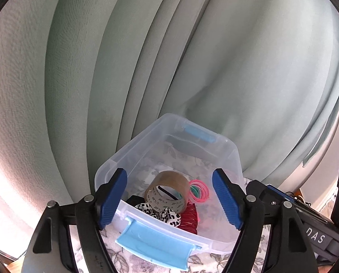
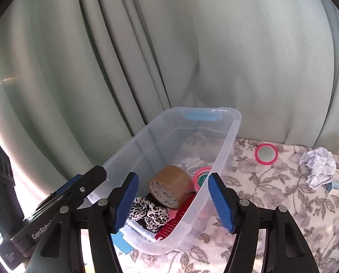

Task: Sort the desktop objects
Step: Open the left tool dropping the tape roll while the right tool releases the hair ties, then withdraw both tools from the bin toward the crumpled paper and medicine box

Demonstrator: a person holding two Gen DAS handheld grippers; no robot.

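Note:
A clear plastic bin (image 1: 234, 157) (image 2: 228, 136) with blue handles stands on the floral cloth. Inside lie a brown tape roll (image 1: 169, 192) (image 2: 171, 185), a black-and-white spotted scrunchie (image 1: 167, 215) (image 2: 146, 212), a red comb (image 1: 189, 217) (image 2: 174, 221) and pink and green rings (image 1: 199, 191) (image 2: 201, 177). My left gripper (image 1: 169, 200) hovers open over the bin's near end, nothing between its fingers. My right gripper (image 2: 171, 201) is open too, over the same end. A pink-rimmed round mirror (image 2: 266, 153) and a crumpled paper ball (image 2: 318, 166) lie on the cloth right of the bin.
A grey-green curtain (image 2: 192, 45) hangs close behind the bin. A small white and blue box (image 2: 336, 186) and a white object sit at the table's right edge. The other gripper's black body (image 1: 317, 234) (image 2: 44, 216) shows at each view's side.

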